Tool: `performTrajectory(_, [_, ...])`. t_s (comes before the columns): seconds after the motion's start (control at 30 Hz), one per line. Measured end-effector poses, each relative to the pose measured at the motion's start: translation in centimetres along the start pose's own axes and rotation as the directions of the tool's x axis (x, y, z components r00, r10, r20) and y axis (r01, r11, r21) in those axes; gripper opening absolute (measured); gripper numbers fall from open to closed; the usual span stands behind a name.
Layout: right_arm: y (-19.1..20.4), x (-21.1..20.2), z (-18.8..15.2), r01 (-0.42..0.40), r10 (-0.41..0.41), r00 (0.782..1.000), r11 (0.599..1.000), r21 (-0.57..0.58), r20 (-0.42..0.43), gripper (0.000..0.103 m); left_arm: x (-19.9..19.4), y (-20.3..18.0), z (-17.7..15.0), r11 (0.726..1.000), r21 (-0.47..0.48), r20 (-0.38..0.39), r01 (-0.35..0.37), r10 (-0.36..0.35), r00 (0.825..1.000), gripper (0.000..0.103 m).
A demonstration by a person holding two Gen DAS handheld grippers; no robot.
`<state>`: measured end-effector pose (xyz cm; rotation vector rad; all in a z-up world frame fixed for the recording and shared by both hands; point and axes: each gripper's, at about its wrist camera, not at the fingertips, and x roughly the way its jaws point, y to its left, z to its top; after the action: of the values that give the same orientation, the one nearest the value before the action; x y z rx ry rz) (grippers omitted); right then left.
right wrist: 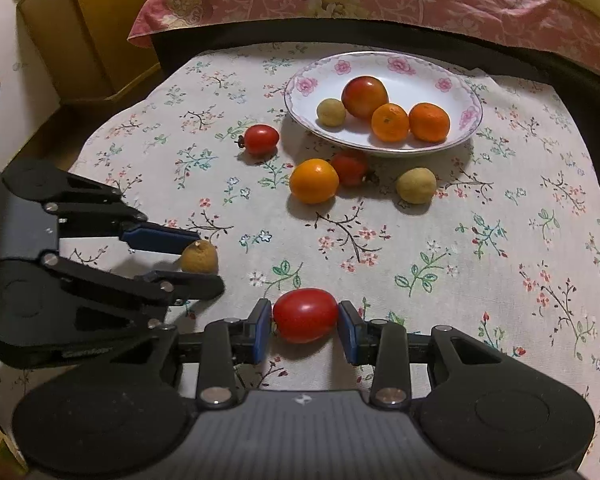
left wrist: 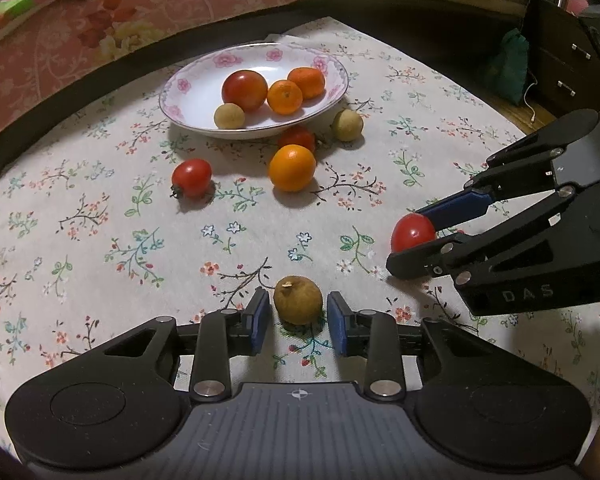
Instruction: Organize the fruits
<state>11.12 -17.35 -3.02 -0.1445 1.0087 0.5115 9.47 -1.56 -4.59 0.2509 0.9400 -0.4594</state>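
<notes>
Plate (right wrist: 466, 92) ahead of both grippers: 4 fruits in, 4 beside. Left gripper (left wrist: 298, 314) parted, straddling brown longan (left wrist: 298, 299), small gaps. Right gripper (right wrist: 305, 322) touching red tomato (right wrist: 305, 315), grip unclear.

Open cloth (right wrist: 480, 280) is lying between the grippers and the plate (right wrist: 384, 148), giving free passage toward 12 o'clock. A cluster is blocking the plate's near rim: an orange (right wrist: 314, 181), a tomato (right wrist: 350, 168) touching it, and a longan (right wrist: 416, 185) just beside. Another tomato (right wrist: 261, 139) is sitting at 11 o'clock. Four fruits are crowding the plate's middle; its 10 o'clock side is staying bare.
</notes>
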Motion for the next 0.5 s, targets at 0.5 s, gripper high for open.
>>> performTrajectory(0.5, [0.2, -0.7, 1.3, 0.008, -0.008, 0.999, 1.0, 0.005, 0.052, 0.036, -1.0, 0.5, 1.9, 0.999, -0.044, 0.064, -0.004, 0.007, 0.998, 0.033])
